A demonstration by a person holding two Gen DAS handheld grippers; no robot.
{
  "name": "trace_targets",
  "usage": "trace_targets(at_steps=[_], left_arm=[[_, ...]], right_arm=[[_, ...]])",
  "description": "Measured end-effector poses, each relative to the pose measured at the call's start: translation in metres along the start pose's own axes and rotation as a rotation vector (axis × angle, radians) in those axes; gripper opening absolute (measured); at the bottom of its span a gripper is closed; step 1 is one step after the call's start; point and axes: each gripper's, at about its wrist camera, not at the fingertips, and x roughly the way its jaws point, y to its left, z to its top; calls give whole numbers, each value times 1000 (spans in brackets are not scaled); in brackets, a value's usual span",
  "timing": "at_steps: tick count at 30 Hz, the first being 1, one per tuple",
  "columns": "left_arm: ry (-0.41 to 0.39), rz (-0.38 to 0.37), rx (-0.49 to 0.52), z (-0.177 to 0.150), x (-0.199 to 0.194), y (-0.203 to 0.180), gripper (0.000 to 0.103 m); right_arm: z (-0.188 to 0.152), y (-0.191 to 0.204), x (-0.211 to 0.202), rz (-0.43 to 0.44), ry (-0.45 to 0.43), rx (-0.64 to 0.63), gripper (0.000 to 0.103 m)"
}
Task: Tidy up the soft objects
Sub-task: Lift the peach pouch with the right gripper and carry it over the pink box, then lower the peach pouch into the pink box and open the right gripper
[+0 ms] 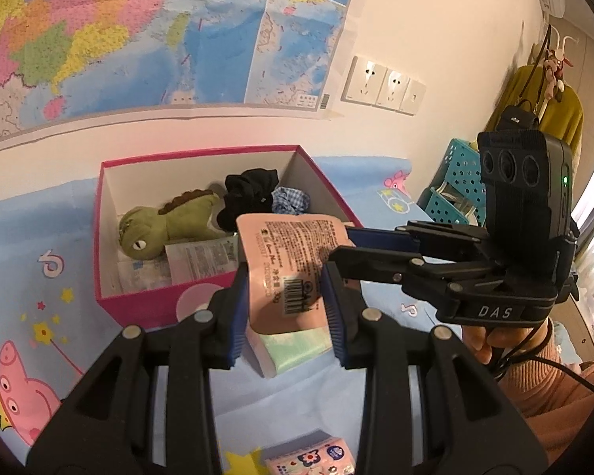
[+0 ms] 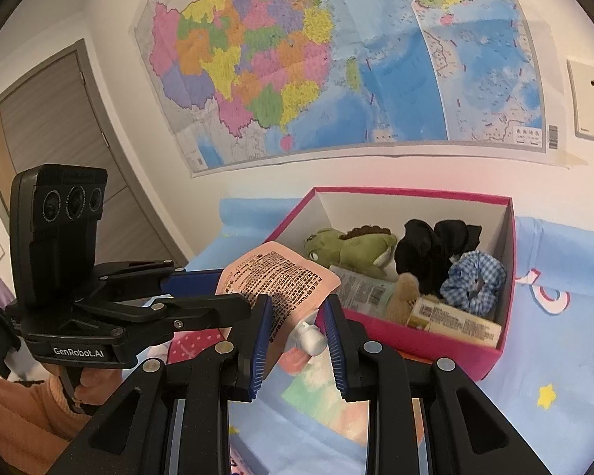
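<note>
A pink soft pouch (image 1: 293, 265) with printed text and a barcode is held up in front of a pink box (image 1: 111, 277). Both grippers meet at the pouch. My left gripper (image 1: 283, 308) has its blue pads at the pouch's two sides. My right gripper (image 2: 297, 340) straddles the pouch (image 2: 281, 281) at its silver cap (image 2: 311, 338). The box (image 2: 507, 332) holds a green dinosaur plush (image 1: 166, 223), a black scrunchie (image 1: 245, 194), a blue checked scrunchie (image 2: 473, 279), a tan plush bit (image 2: 404, 293) and packets.
A green tissue pack (image 1: 293, 348) lies on the blue cartoon bedsheet (image 1: 39, 340) under the pouch. A flowered tissue pack (image 1: 313, 457) lies near the bottom edge. Teal baskets (image 1: 459, 186) stand at the right. A map (image 2: 336, 59) hangs on the wall behind.
</note>
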Motion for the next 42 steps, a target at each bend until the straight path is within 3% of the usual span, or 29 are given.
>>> trace_targets(at_steps=[22,42], left_arm=[[-26,13,-12,26,4,22,36],[4,10,-67,35,20,44,36]], right_arm=[[30,-8,21,-1,-15,-25,27],[42,-16,49,-5,15,-16,25]])
